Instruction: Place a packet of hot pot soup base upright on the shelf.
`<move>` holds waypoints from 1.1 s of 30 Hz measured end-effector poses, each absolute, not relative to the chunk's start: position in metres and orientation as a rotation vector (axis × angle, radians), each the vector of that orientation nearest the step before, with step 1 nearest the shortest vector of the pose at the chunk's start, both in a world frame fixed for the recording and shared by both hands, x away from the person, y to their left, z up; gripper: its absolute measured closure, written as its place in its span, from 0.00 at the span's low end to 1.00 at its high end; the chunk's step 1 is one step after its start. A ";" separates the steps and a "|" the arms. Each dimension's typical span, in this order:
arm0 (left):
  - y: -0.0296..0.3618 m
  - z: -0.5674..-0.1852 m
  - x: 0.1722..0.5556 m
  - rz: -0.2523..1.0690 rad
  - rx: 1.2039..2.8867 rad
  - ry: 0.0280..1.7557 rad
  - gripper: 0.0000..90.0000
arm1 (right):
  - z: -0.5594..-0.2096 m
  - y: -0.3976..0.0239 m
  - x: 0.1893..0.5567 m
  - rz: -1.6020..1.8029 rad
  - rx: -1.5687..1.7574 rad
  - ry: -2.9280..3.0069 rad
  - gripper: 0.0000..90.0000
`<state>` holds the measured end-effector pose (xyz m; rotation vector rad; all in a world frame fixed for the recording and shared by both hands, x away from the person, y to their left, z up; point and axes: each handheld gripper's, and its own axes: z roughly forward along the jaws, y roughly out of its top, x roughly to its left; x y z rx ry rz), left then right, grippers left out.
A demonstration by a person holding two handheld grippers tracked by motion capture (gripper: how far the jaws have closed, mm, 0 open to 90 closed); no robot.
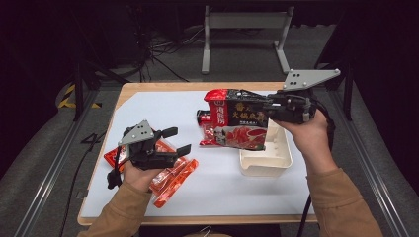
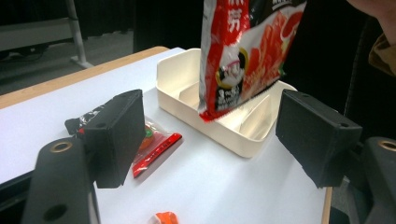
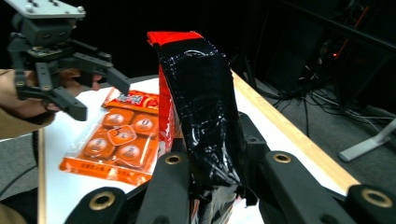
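Hotpot-base pouch [image 1: 237,123], red and black, hangs clamped by its edge in our right gripper [image 1: 276,111], lifted above the white divided box [image 1: 267,160] at the right. Our left gripper [image 1: 173,140] hovers with jaws apart and nothing between them, over the orange snack pack [image 1: 173,180] at near left.

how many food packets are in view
3: a big red-and-black pouch held above the white tray; an orange snack pack under the left gripper; a small red sachet on the table. More may be hidden.
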<state>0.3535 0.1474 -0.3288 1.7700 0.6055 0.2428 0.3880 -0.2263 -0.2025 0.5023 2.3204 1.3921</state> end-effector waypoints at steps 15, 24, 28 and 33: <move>0.151 -0.334 0.355 0.278 1.790 0.636 0.25 | -0.195 -0.244 0.424 1.288 0.547 2.251 0.86; 0.152 -0.337 0.352 0.323 1.821 0.639 0.24 | -0.199 -0.259 0.446 1.272 0.571 2.221 0.86; 0.152 -0.338 0.351 0.347 1.832 0.634 0.23 | -0.201 -0.266 0.454 1.275 0.567 2.202 0.86; 0.153 -0.340 0.351 0.352 1.845 0.640 0.22 | -0.204 -0.271 0.463 1.263 0.573 2.192 0.86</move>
